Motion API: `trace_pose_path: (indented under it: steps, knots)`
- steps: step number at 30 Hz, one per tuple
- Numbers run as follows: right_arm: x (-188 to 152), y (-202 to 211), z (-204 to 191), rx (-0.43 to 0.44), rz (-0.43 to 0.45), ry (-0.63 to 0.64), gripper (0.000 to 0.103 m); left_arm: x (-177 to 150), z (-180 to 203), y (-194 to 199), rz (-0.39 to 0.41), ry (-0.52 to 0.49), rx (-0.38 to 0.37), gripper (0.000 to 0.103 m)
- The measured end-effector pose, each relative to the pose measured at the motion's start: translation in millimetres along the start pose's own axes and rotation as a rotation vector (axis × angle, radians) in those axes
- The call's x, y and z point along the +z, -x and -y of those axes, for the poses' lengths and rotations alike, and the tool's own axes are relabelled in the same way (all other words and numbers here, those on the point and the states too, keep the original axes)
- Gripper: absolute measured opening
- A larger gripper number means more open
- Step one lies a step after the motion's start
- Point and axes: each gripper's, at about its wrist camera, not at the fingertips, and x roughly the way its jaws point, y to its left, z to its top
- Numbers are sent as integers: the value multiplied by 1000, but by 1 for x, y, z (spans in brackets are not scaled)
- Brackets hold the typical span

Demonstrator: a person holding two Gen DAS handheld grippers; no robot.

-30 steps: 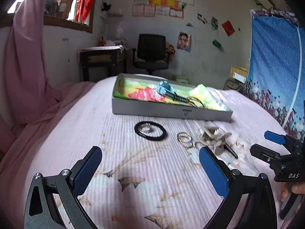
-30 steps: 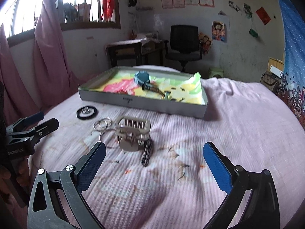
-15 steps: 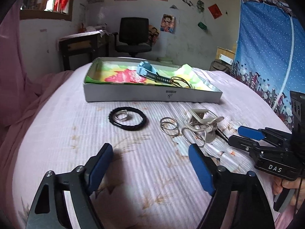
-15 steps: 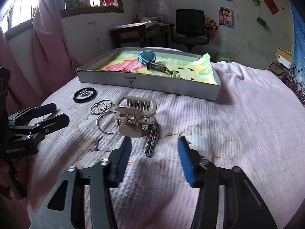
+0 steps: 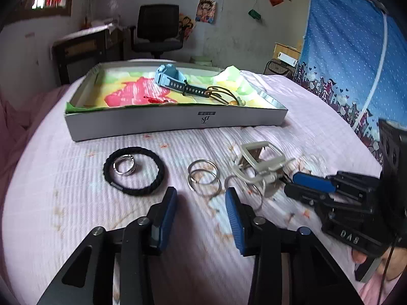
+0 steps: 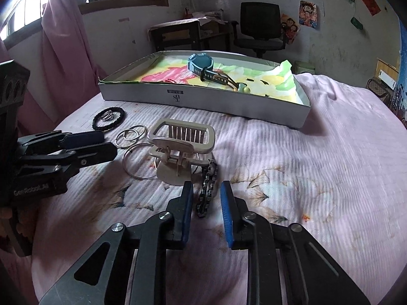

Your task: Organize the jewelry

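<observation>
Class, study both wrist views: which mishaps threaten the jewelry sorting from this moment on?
1. The right gripper, jaws just closing, straddles the dark chain bracelet, whose far end lies against the beige hair claw; lifting may drag the claw.
2. The left gripper, also closing, faces overlapping silver rings; it may catch only one.
3. The two grippers work close together and may collide.

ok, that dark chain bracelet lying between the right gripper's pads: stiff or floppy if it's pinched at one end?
Probably floppy: the dark chain bracelet is made of many small links and lies in a loose, slightly bent line on the bedspread. Pinched at one end by the right gripper, the rest would likely dangle and swing. The links look metallic, so possibly slippery.
</observation>
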Motion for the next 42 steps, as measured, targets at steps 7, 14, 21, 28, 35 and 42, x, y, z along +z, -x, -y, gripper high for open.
trace_pose_path:
  steps: [7,14,21,28,35,42]
  knots:
    - [4,-10,4,14,-26,-14,19,12,-8,-19,-49,66,-18,31]
    - [4,-13,6,18,-41,-33,13,10,-6,-21,-69,64,-10,8]
    - [3,-10,10,36,-49,-62,5,6,0,-10,-33,39,10,3]
    - [1,11,16,1,-16,-74,5,3,10,8,10,11,23,3]
    - [9,28,28,4,94,-114,5,13,20,29,53,-12,51,2]
    - [18,39,32,3,206,-116,5,28,25,45,104,-23,69,2]
